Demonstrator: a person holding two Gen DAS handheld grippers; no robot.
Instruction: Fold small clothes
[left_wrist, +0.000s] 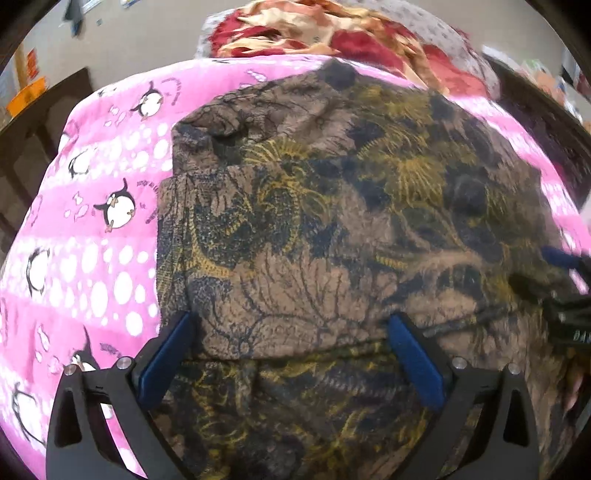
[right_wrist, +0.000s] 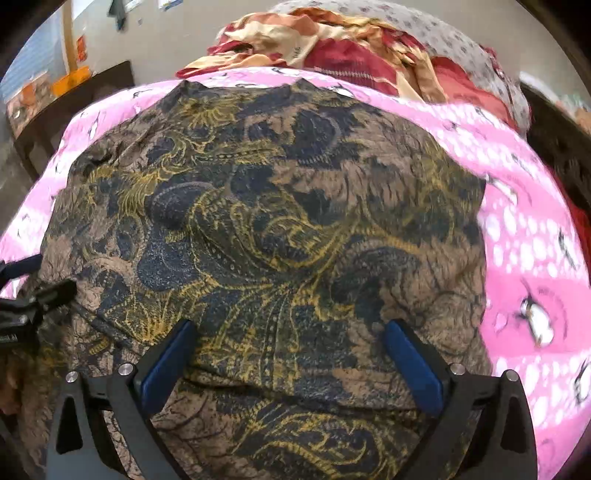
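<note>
Brown batik garment (left_wrist: 332, 221) with gold and navy leaves, partly folded, both claws (left_wrist: 291, 332) (right_wrist: 291, 336) spread wide, empty

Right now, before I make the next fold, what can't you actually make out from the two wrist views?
- Brown patterned garment: near hem cut off by the bottom edge in both wrist views.
- Pink penguin blanket: the part under the garment is hidden.
- Right gripper: blurred at the left wrist view's edge; jaws unreadable there.
- Red floral cloth: bunched and blurred; type unclear.
</note>
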